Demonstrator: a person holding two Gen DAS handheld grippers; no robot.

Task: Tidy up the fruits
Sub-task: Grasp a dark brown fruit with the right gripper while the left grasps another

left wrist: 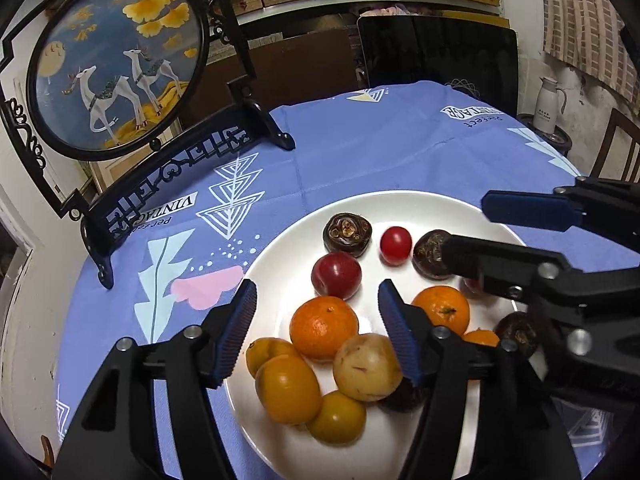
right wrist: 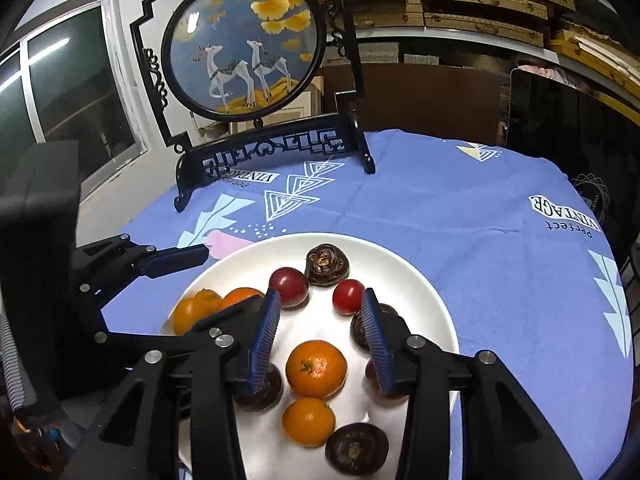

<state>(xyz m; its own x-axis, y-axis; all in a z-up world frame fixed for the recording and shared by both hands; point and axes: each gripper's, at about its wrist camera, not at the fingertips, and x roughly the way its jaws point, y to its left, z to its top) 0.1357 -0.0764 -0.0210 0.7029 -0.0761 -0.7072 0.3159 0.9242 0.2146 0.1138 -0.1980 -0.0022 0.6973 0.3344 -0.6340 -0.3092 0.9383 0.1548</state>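
A white plate [left wrist: 280, 248] on the blue cloth holds mixed fruit: mandarins [left wrist: 323, 327], yellow fruits [left wrist: 287, 388], a pale round fruit [left wrist: 366, 367], a red plum [left wrist: 336, 275], a cherry tomato [left wrist: 395, 245] and dark water chestnuts [left wrist: 347, 233]. My left gripper [left wrist: 316, 324] is open, hovering above the mandarin and pale fruit, holding nothing. My right gripper [right wrist: 320, 340] is open above a mandarin [right wrist: 316, 369] on the plate [right wrist: 420, 280], empty. It also shows in the left wrist view [left wrist: 472, 228] at the right, jaws apart.
A round deer picture in a black carved stand [left wrist: 116, 64] stands at the table's far left. A black chair back [left wrist: 436, 56] is behind the table. A white thermos [left wrist: 550, 104] sits at the far right. The blue tablecloth [left wrist: 380, 152] covers the round table.
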